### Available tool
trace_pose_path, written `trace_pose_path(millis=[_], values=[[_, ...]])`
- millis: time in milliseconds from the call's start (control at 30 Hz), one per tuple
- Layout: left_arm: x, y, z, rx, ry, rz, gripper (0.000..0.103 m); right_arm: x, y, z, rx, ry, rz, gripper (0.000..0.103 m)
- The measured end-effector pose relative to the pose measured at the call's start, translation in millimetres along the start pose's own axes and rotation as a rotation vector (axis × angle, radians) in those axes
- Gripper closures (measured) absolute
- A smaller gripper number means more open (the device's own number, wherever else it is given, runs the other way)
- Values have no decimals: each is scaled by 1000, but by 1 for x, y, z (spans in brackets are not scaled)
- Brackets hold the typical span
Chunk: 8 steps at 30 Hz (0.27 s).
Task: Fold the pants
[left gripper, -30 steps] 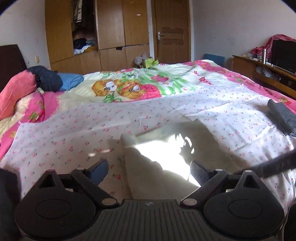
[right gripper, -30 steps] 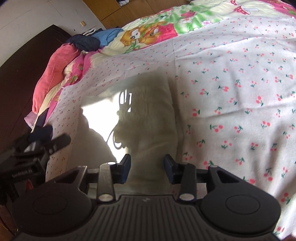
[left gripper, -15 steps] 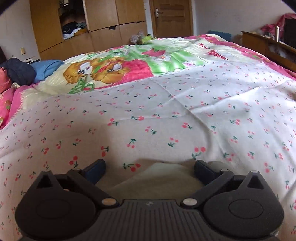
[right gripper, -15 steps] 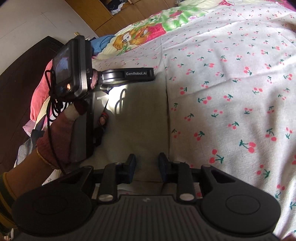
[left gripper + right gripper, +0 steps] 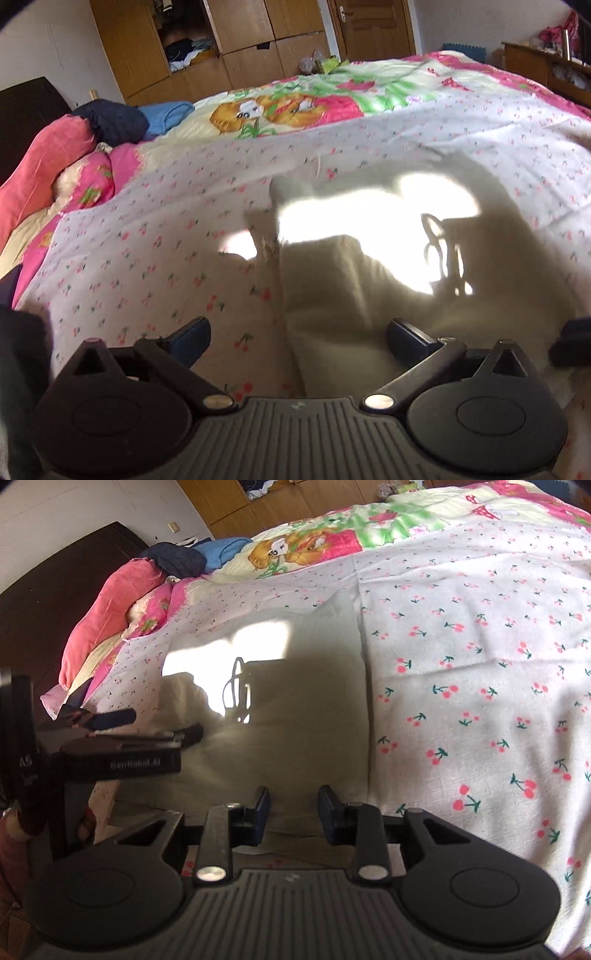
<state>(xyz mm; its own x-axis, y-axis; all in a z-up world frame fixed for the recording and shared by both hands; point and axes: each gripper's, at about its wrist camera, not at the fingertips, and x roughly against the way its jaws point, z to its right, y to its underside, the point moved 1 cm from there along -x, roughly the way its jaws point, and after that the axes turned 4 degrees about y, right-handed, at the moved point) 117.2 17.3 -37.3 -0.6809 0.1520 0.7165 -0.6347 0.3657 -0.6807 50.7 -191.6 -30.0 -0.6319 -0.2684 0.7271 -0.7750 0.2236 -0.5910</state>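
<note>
My left hand-held gripper (image 5: 297, 338) is spread wide, nothing between its fingers, and it hovers over the near left corner of the pants (image 5: 388, 266). One finger sits above the cherry-print sheet (image 5: 155, 258), the other above the cream cloth. My right hand-held gripper (image 5: 291, 806) has its fingers partly parted, with a narrow gap between them, gripping nothing; it points at the near edge of the pants (image 5: 288, 709), and I cannot tell whether the tips touch the cloth. In the right wrist view the left hand-held gripper (image 5: 147, 725) shows at the left edge of the pants, seen side-on.

The pants lie flat on the bed as a folded cream rectangle, on the sheet, toward the pillow side. A patch of sunlight and the shadow of the rig fall across them. Beyond the pants the sheet gives way to a cartoon quilt (image 5: 295, 107). Left of the pants are pink pillows (image 5: 55, 155), with a dark bundle (image 5: 114, 120) and a blue cloth (image 5: 166, 114) just behind them. Past the bed stand a wooden wardrobe (image 5: 236, 40) and a door (image 5: 373, 26).
</note>
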Motion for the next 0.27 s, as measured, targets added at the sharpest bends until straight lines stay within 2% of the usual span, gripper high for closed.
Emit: trace_pose_path(millis=[167,233,267], values=[[37,7,-18,174,38,36,0,34,-5,-20,37,3,76,68],[43,11,-15,193,32,38,0,25,-5,-24,36,5,80,64],[42,14,-10,185,28,11,0,12,-3,-25,29,18,39,64]])
